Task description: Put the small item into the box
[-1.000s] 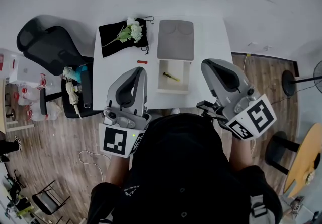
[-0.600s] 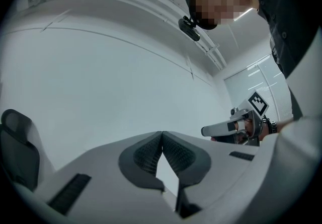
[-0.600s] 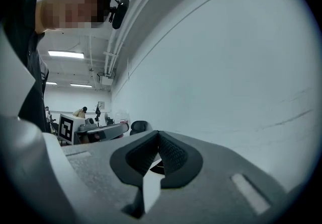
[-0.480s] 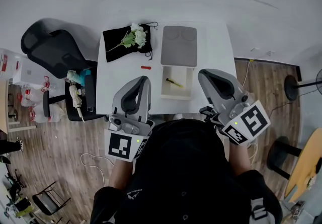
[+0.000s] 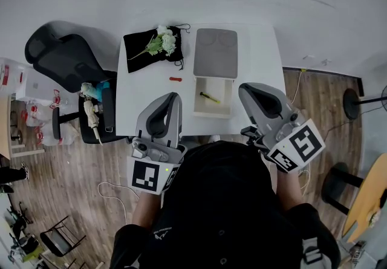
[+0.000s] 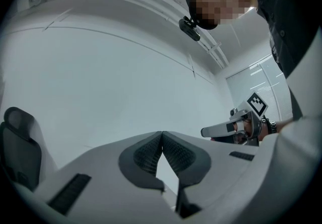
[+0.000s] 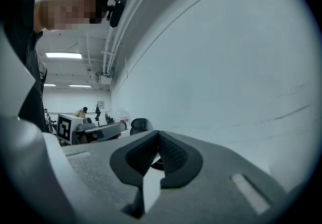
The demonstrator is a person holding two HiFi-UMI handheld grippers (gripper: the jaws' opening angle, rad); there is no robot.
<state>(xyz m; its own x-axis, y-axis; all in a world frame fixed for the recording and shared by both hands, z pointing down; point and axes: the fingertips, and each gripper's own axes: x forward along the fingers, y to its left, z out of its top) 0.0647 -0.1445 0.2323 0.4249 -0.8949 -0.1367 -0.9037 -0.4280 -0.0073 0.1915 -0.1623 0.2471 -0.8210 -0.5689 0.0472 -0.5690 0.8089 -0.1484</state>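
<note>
Short of the table, left gripper and right gripper sit closed, empty, likely idle; red item lies beside box.

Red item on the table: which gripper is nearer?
Left. In the head view, the left gripper is just below the red item; the right gripper is right of the box.

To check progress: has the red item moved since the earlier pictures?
No. The red item still lies near the cloth, left of the box.
</note>
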